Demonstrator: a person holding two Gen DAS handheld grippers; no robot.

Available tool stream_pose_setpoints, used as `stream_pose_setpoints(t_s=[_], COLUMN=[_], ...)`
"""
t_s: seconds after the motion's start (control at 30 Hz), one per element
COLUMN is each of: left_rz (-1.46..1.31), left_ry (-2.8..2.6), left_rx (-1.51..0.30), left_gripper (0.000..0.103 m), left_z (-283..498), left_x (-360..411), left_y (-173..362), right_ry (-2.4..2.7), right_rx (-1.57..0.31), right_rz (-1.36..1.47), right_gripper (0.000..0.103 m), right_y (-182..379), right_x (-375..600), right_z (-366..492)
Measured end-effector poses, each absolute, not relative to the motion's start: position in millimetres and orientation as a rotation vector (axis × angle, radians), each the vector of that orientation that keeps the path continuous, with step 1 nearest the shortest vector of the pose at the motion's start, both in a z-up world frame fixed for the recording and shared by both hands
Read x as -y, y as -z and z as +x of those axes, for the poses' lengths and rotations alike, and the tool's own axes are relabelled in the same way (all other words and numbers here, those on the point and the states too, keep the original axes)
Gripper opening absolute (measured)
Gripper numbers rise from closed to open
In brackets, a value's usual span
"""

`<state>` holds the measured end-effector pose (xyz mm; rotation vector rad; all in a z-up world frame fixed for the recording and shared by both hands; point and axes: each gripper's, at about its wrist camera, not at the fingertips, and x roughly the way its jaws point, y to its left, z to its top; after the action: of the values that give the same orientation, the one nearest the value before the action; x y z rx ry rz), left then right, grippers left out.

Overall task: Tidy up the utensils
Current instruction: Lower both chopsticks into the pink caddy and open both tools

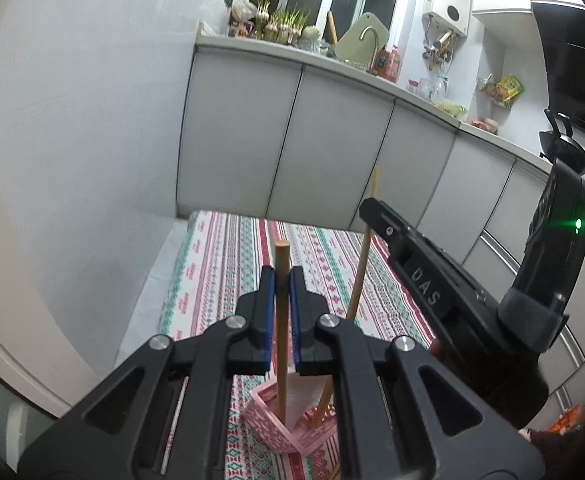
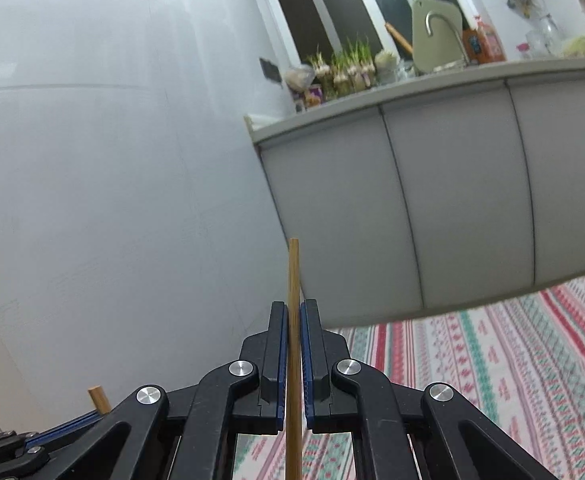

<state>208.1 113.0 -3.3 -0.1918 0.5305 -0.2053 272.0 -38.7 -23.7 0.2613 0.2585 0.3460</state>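
The left gripper is clamped on a wooden chopstick that stands upright, its lower end inside a pink perforated basket on the tabletop's striped cloth. The right gripper is closed around a second chopstick — held upright between its blue pads. From the left wrist view this second chopstick leans slightly, and its lower end also reaches down into the basket, beside the first one. Grey cabinet doors stand behind the tabletop — a sink tap shows on the counter above.
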Motion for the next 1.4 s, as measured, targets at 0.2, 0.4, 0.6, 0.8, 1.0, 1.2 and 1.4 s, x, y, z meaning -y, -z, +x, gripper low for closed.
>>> stream_pose_setpoints(t_s=[0.2,0.4,0.6,0.8,1.0,1.2,1.4], left_rz=[-0.229,-0.249,-0.226,-0.226,-0.271,-0.302,-0.298], left_ry=[0.209,0.219,0.223,0.225,0.225,0.223,0.213], left_rx=[-0.582,-0.598,-0.609,-0.626,-0.635,-0.652,-0.693], left_gripper=[0.008,0.008,0.008,0.007,0.008,0.023,0.033], left_z=[210,206,206,210,208,203,196], left_x=[-116,-115,-112,-114,-123,-130,-124], left_y=[9,11,12,14,12,12,8], right_ry=[-0.376,-0.315,-0.272,-0.298,-0.335,-0.333,-0.31], right_rx=[-0.333,-0.3,-0.246,-0.271,-0.412,-0.484,-0.52], right_rz=[0.246,0.221,0.221,0.18,0.235,0.317,0.273], right_gripper=[0.005,0.005,0.005,0.005,0.008,0.039,0.043], right_y=[40,37,39,48,61,54,21], right_x=[39,43,34,22,34,58,78], right_z=[273,264,255,252,271,277,259])
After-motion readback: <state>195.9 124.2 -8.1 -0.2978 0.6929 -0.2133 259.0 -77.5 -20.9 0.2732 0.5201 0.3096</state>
